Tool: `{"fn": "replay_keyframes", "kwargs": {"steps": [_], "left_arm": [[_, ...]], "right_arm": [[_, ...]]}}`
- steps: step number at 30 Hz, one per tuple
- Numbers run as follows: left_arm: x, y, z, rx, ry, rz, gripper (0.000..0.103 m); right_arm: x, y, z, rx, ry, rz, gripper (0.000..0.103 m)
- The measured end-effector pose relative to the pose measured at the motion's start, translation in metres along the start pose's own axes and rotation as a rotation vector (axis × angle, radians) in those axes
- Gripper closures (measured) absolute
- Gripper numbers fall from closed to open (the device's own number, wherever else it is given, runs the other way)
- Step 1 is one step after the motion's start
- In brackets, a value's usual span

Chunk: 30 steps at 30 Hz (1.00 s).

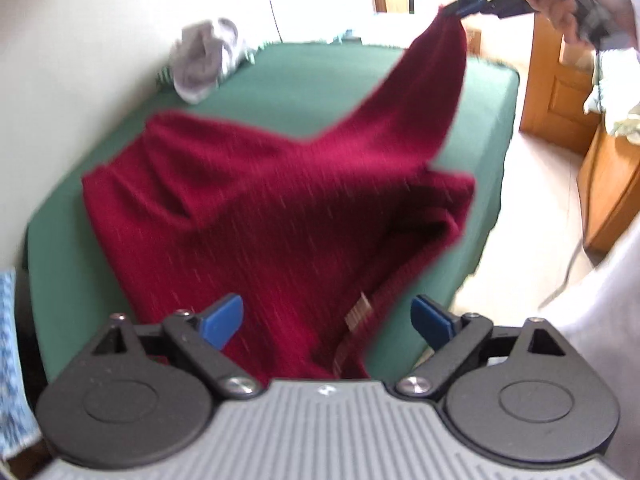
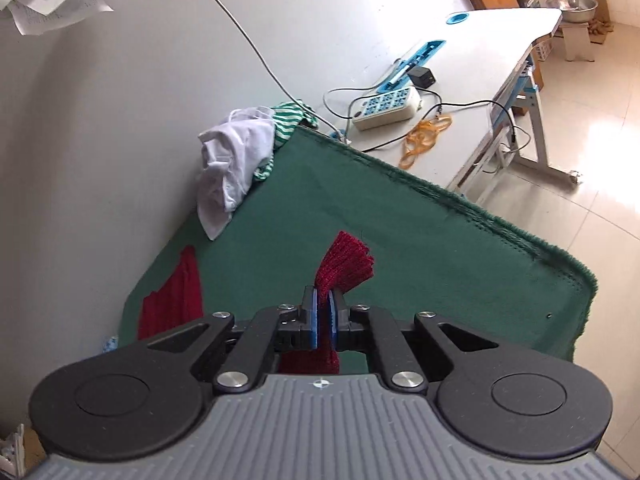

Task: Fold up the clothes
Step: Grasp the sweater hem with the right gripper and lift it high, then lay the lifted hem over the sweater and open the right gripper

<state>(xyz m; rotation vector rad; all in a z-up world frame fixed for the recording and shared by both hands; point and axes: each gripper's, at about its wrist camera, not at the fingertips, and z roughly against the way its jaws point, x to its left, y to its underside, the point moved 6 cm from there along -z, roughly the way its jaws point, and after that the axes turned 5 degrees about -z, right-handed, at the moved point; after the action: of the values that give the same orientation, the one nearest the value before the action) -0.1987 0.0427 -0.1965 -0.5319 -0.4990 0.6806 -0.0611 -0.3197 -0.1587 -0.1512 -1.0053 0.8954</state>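
A table covered with a dark green felt cloth (image 1: 304, 80) fills most of both views. A dark red ribbed knit garment (image 1: 256, 208) is spread over it at the middle of the left wrist view, one corner drawn up toward one o'clock. A crumpled white garment (image 2: 230, 160) is heaped at the cloth's far edge, at eleven o'clock, with a green-and-white striped cloth (image 2: 290, 118) touching it. Beyond, at one o'clock, a white power strip with blue sockets (image 2: 387, 107) lies on a white desk (image 2: 500, 36). The right gripper (image 2: 323, 312) is clamped on the red garment's raised corner. The left gripper (image 1: 327, 316) is held with its blue pads (image 1: 224, 316) spread wide over the garment, gripping nothing.
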Motion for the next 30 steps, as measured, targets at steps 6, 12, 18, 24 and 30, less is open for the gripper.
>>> {"fn": "replay_keyframes", "kwargs": {"steps": [6, 12, 18, 24, 30], "left_arm": [[0.010, 0.010, -0.048, 0.045, 0.027, -0.010, 0.009], [-0.002, 0.027, -0.029, 0.000, 0.127, -0.030, 0.007], [-0.009, 0.045, -0.013, -0.013, 0.159, 0.010, 0.004], [0.008, 0.058, -0.014, 0.025, 0.135, 0.152, 0.007], [0.030, 0.065, -0.012, 0.089, 0.078, 0.307, 0.014]], "right_arm": [[0.086, -0.019, 0.039, -0.030, -0.250, -0.046, 0.097], [0.190, -0.026, 0.041, -0.033, -0.513, -0.107, 0.097], [0.275, -0.020, -0.024, -0.017, -0.592, -0.139, 0.097], [0.334, -0.005, -0.135, 0.080, -0.567, -0.126, 0.097], [0.368, 0.028, -0.257, 0.193, -0.474, -0.074, 0.097]]}}
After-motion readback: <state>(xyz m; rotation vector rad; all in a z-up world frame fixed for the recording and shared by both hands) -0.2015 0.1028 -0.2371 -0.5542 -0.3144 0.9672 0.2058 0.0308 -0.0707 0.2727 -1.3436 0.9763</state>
